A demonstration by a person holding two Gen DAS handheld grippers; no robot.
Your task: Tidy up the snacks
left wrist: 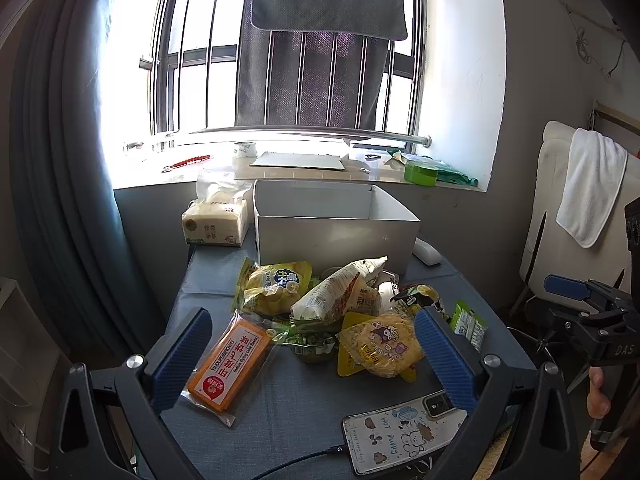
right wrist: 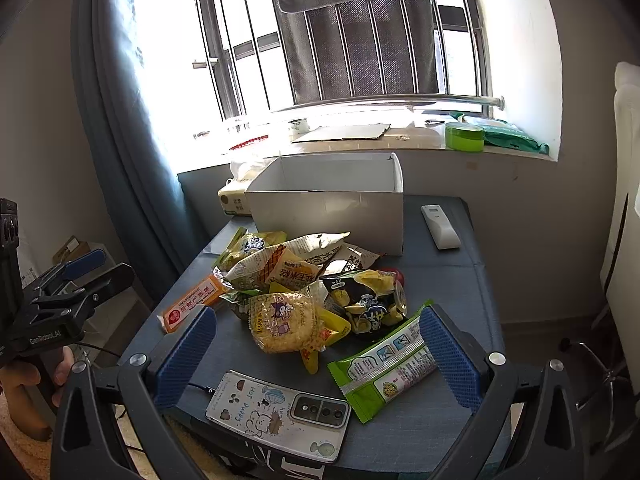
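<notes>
A blue-grey table (left wrist: 304, 400) stood under a barred window. My left gripper (left wrist: 316, 356) was spread wide and held nothing; ahead between its fingers lay the snack pile (left wrist: 336, 304), with an orange pack (left wrist: 230, 360) reading "Indian flying cake flavor" near the left finger. My right gripper (right wrist: 318, 356) was also spread and empty, a green wrapper (right wrist: 384, 364) touching its right finger. A phone (right wrist: 280, 414) marked "HOT PUPPY" lay at the near table edge. The white box (right wrist: 328, 204) sat beyond the pile, open-topped.
</notes>
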